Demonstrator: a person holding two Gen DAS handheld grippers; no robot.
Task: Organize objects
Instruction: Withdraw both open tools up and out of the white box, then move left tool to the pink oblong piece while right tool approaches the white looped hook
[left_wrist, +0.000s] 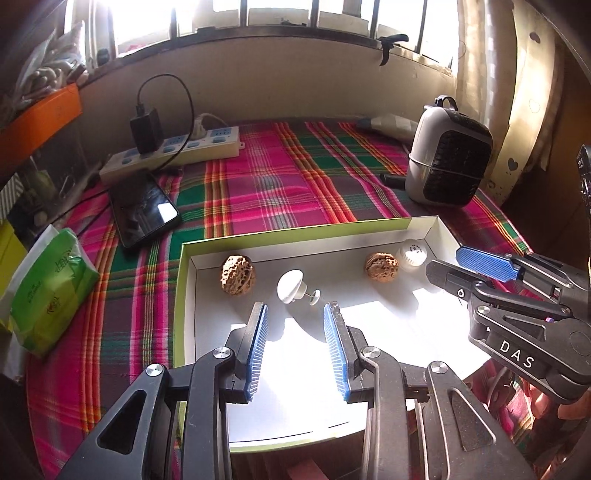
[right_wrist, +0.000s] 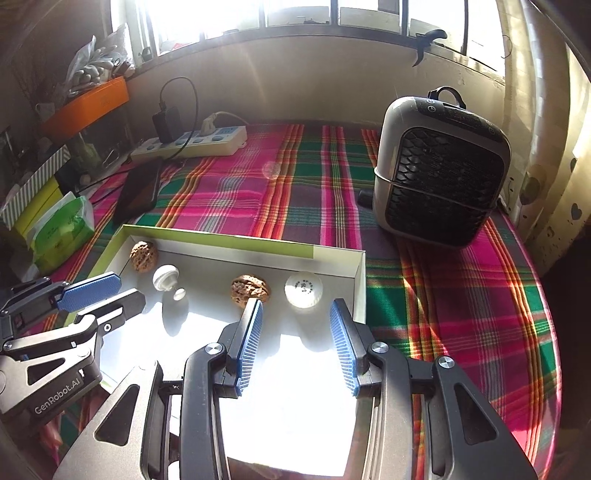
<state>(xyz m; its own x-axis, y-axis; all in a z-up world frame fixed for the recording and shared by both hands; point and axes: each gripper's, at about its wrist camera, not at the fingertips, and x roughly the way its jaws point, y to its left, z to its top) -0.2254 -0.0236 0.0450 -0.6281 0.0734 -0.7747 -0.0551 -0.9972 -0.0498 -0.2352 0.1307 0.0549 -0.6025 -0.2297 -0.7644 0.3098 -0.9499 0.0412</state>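
Left tongs (left_wrist: 295, 306): blades apart, nothing between them, held over the sunlit floor of the tray (left_wrist: 186, 295). Directly ahead of their tips lies the white knob (left_wrist: 291, 286), on its side with its stem and small foot pointing right, clear of both blades.

Right tongs (right_wrist: 295, 304): blades apart, nothing held, also over the tray near its right wall. The golf ball (right_wrist: 303, 290) lies just ahead of the gap between the blades; the near walnut (right_wrist: 251, 290) sits just beyond the tip of the left-hand blade. Contact between that blade and the walnut cannot be determined.

Tray: shallow, white inside, green outer rim, resting on the plaid cloth (left_wrist: 277, 177) that covers the bench. Contents, left to right in the left wrist view: far walnut (left_wrist: 237, 275) close to the back-left corner, knob, near walnut, golf ball in the back-right corner. The near walnut and the ball lie just beside each other; the far walnut and the knob lie near each other; the two pairs are well apart.

On the cloth outside the tray: a phone (left_wrist: 146, 210) and a green tissue pack (left_wrist: 51, 291) to the left, a power strip (left_wrist: 173, 151) with a black charger plugged in at the back left, and a small fan heater (right_wrist: 439, 173) at the back right.
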